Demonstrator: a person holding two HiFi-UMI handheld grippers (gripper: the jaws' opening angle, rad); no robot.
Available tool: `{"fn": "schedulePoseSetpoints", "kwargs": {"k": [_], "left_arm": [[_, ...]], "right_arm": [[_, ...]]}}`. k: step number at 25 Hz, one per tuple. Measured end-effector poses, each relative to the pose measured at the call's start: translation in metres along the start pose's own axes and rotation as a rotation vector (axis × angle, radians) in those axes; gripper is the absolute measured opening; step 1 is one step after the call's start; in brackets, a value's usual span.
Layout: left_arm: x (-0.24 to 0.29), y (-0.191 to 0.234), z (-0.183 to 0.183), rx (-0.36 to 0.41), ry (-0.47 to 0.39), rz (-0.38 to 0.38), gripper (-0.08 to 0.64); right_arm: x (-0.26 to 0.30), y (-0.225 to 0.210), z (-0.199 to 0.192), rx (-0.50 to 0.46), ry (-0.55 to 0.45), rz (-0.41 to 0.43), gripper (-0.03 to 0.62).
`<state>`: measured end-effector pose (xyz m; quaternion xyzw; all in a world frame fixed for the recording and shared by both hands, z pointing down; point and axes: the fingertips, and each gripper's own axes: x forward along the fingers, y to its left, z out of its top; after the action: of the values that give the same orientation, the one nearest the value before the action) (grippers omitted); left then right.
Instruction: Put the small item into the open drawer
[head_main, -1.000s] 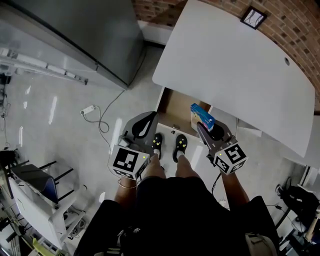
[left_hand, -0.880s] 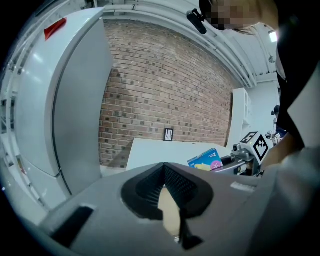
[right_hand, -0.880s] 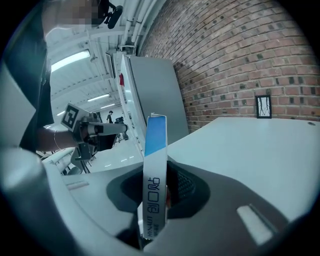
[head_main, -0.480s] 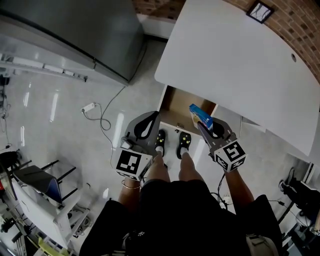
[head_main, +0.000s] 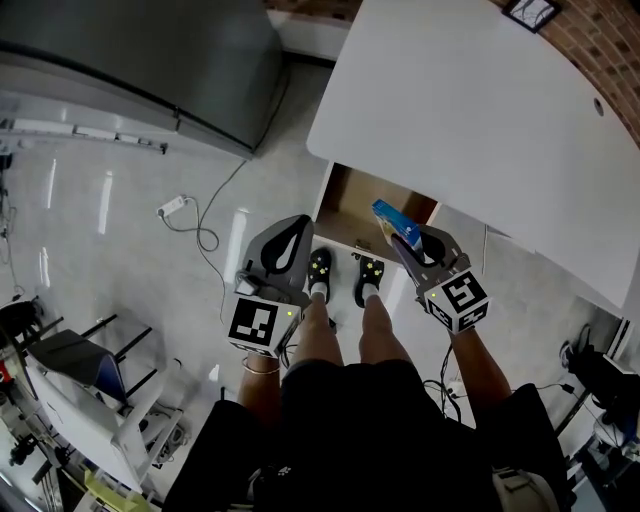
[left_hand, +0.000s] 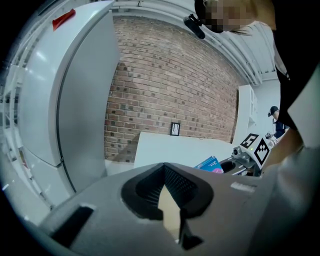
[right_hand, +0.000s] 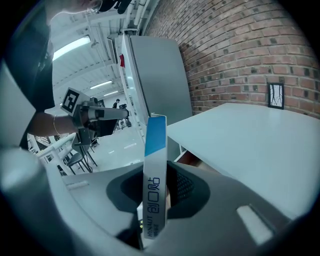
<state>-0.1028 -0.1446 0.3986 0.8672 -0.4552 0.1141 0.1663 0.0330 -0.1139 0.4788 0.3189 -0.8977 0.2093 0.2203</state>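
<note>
Above the open drawer's (head_main: 350, 205) front edge, the small box (head_main: 396, 222) is gripped on edge by the right gripper's (head_main: 402, 238) jaws. It has been lowered closer but is not yet inside. Jaws of the left gripper (head_main: 283, 245) are closed, empty.

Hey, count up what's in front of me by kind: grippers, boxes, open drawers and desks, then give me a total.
Grippers: 2 (left gripper, right gripper)
Boxes: 1 (blue box, held in the right gripper)
Open drawers: 1 (drawer)
Desks: 1 (white desk)
Total: 5
</note>
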Motion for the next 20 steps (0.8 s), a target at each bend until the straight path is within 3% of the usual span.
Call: {"fn": "schedulePoseSetpoints", "kwargs": {"k": [12,20], "left_arm": [[0.017,0.003,-0.028,0.012,0.030,-0.009,-0.003],[0.023,0.010,-0.044,-0.015,0.039,-0.005,-0.003]], "right_arm": [[0.023,-0.010,-0.031,0.065,0.037,0.008,0.084],[0.041,-0.013,-0.048,0.015,0.101,0.011,0.085]]}}
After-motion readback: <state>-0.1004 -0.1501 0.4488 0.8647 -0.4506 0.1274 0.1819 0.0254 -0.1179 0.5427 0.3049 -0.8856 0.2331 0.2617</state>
